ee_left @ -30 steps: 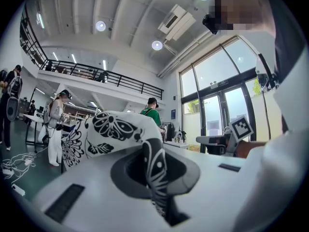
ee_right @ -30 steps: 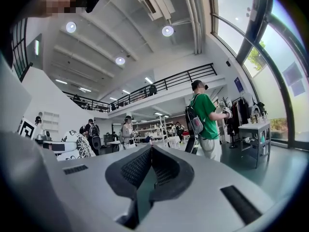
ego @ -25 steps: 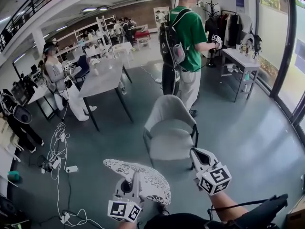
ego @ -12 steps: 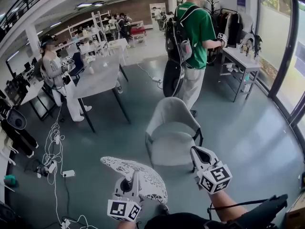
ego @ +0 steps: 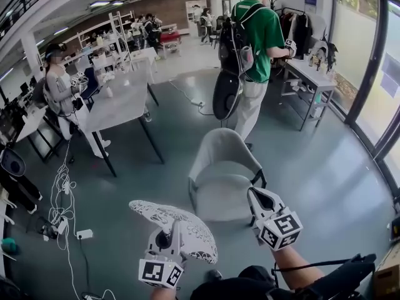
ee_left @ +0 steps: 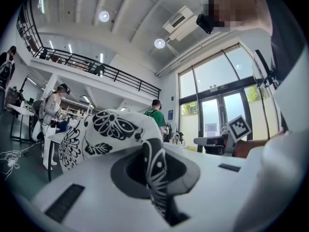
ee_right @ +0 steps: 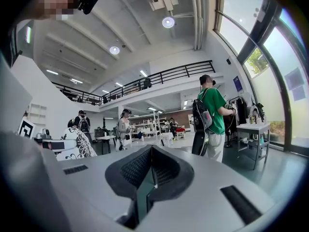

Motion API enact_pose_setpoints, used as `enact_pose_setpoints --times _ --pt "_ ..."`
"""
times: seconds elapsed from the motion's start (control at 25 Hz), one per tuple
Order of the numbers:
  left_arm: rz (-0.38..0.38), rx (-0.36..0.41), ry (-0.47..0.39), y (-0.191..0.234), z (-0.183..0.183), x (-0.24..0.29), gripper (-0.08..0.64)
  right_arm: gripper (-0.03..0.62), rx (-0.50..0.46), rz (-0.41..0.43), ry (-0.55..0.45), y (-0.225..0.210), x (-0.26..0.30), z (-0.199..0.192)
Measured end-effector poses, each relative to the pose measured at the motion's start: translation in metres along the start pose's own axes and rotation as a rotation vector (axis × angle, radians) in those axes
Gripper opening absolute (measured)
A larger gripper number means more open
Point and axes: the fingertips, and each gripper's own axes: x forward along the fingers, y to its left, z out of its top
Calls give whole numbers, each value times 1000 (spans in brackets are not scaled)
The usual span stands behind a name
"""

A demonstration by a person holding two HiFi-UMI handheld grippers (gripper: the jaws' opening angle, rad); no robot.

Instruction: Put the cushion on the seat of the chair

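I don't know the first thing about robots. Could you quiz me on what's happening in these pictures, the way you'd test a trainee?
1. True or false: the cushion already lies on the seat of the chair.
2. What is the left gripper clamped on? A) nothing B) the cushion C) a bottle
3. Fill the gap: the right gripper has its jaws ____, with nothing between them.

Key: 1 false, the cushion is held in front of the chair. 2 B. 3 shut.
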Motion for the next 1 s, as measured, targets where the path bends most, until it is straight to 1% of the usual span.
enact_pose_setpoints --times 0.2,0.32,0.6,0.88,1.0 --pt "-23 0 16 -1 -3 24 18 11 -3 -11 16 -15 11 0" --pt "-12 2 20 0 -1 42 18 11 2 -1 21 -29 19 4" --pt "72 -4 29 1 1 80 18 11 8 37 11 -73 46 15" --pt "124 5 50 -7 -18 126 18 11 15 73 -7 -122 73 18" --pt "163 -12 69 -7 -31 142 18 11 18 89 -8 -138 84 18"
